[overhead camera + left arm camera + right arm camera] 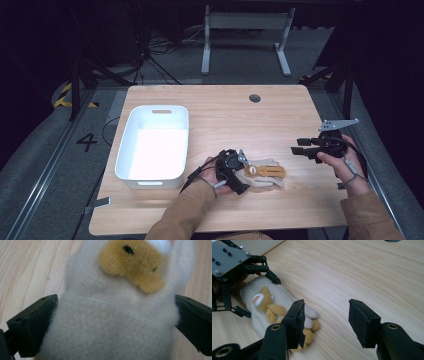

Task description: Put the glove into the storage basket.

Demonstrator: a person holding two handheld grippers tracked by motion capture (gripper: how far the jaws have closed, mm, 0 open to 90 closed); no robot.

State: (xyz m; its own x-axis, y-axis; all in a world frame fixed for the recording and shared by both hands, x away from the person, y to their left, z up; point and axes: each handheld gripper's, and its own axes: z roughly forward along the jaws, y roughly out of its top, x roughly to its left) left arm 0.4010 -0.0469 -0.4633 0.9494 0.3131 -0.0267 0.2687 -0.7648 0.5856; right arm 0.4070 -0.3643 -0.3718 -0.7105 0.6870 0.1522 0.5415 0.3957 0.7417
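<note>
I count one fluffy cream mitten (260, 177) with one little tan bear sewn on it, one white tub (152, 147), and two claws. On the floor beside the surface (225, 120) I can read a painted number 4. I see no other writing.

My left claw (239, 175) is open as wide as it goes. The mitten's cuff lies between its two black jaws and fills the gap from side to side. The fuzz brushes both jaws, but I cannot tell if they squeeze it. The mitten lies flat on the surface, and it stretches away from this claw toward my right claw. The bear's face is just past the jaws. The white tub sits just beside the left claw, on the side away from the mitten.

My right claw (300, 146) is wide open too and holds nothing. It hangs over bare wood, well apart from the left claw, with the mitten's fingertip end near one of its jaws
</note>
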